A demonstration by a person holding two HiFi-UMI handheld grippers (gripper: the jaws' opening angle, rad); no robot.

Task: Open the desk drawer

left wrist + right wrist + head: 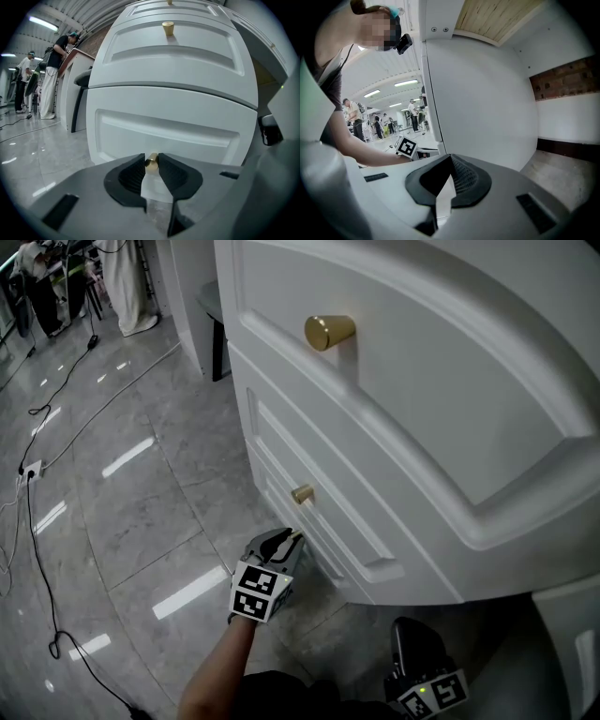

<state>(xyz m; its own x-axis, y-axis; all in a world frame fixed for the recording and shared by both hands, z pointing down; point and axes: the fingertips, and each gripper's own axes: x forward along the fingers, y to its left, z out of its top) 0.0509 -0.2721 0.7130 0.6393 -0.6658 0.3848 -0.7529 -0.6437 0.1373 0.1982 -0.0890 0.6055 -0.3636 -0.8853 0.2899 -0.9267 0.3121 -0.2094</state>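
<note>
One big white counter point(450, 381) fills most of the head view, standing on a grey glossy tiled floor point(122, 474); a black cable point(37, 549) runs across that floor at the left. The counter's front carries drawers one above the other; the lowest drawer point(168, 131) is the one I am working at, and its front looks closed, lying in line with the front above it. From the left gripper view I see some people point(56, 61) far behind, standing at other furniture.

My left gripper point(296, 538) is held low, near the floor and right at the lowest drawer; its marker cube point(258, 592) faces up to the head camera. In its own view, the left gripper point(151, 159) is clenched on the small golden knob point(151, 161) of that drawer, with one dark ribbed pad touching each side of the knob. A bigger-looking golden upper knob point(329, 332) sits on a higher drawer, well apart.

My right gripper point(405, 626) waits low at the end of the counter; its jaws are pressed together at the tips with nothing between them point(450, 157).
</note>
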